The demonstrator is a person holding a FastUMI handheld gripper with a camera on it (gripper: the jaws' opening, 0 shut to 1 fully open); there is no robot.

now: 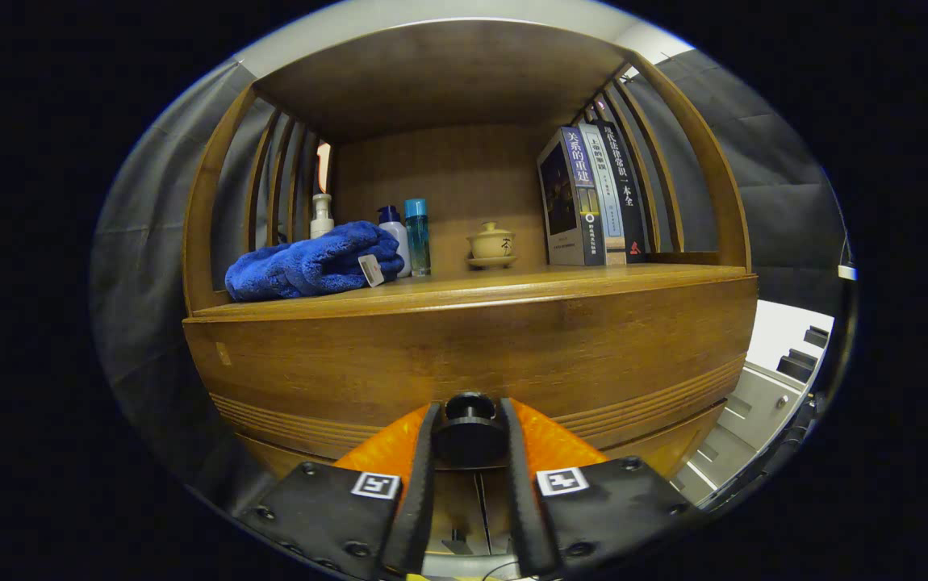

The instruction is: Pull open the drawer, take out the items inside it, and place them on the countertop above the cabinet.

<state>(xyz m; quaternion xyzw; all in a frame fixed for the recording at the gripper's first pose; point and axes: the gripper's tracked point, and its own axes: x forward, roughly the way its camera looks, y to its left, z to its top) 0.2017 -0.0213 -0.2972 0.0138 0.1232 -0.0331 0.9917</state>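
The gripper (470,436) is clenched on the round black drawer knob (470,420); an off-axis pull could slip it free.

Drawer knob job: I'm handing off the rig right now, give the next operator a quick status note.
Hand-held gripper: fingers closed on the round drawer knob, one on each side.
Drawer: front looks flush with the cabinet, or barely moved; its contents are hidden.
Countertop above: holds a blue towel, bottles, a lidded cup and books; free space sits in front of the cup.
Done: knob gripped.
Left: pull the drawer open, lift out the items, set them on the countertop.
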